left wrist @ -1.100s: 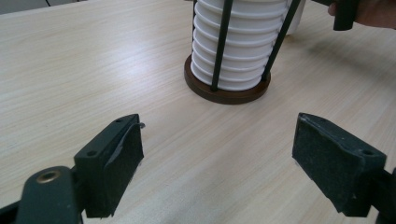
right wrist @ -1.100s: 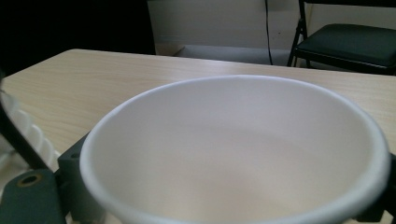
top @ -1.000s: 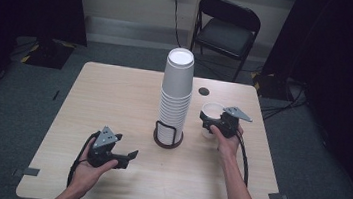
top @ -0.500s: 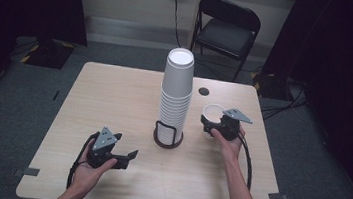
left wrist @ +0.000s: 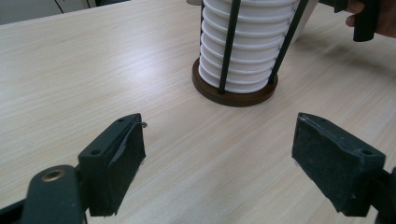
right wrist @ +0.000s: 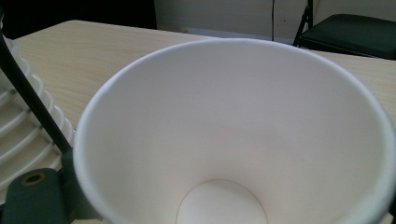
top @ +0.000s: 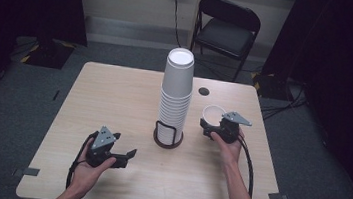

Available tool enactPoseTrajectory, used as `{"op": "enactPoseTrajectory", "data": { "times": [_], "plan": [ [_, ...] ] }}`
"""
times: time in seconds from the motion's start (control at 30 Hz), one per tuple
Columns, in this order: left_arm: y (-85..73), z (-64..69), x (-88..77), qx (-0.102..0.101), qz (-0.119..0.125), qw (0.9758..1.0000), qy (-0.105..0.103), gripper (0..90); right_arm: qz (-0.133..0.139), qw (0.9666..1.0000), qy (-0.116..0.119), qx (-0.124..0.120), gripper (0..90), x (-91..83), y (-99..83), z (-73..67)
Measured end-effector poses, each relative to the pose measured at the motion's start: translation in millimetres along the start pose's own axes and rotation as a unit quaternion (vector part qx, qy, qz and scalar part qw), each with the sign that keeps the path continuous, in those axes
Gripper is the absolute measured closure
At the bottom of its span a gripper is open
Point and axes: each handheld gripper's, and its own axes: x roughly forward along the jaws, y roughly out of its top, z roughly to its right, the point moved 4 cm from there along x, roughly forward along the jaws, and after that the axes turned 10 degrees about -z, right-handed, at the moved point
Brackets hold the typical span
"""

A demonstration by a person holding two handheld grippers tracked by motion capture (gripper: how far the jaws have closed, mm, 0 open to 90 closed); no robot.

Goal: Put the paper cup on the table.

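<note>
White paper cup [top: 211, 114], upright, sits clamped in your right gripper [top: 214, 129] beside the tall inverted cup stack [top: 176, 92]; left gripper [top: 120, 157] gapes empty. Next, probably set it down.

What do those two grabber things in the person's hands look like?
Each gripper, the left gripper and the right gripper, is a chunky black tool with two flat, blocky black jaws. A grey three-cornered plate sits on top of each, and a black cable trails back from it along the arm. The forearms are bare, with no sleeves in sight.
</note>
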Motion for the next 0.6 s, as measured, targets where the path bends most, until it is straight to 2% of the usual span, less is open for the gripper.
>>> {"op": "enactPoseTrajectory", "data": {
  "times": [0.3,0.43,0.53,0.6],
  "plan": [
    [-0.1,-0.5,0.3,0.000,-0.001,1.0000,0.001,17.0,-0.025,0.9997,0.006,-0.001,12.4,1.2,-5.6,2.9],
    [-0.4,-0.8,1.1,-0.008,-0.001,1.0000,-0.002,17.1,-0.042,0.9991,0.004,0.001,13.1,4.6,-12.1,3.6],
    [-0.9,0.4,2.2,-0.012,-0.003,0.9999,-0.006,17.4,-0.054,0.9983,0.010,0.017,13.1,6.4,-17.3,5.3],
    [-0.5,0.2,2.2,-0.007,-0.002,1.0000,-0.005,17.5,-0.060,0.9980,0.011,0.019,13.1,6.5,-18.4,5.8]
  ]
}}
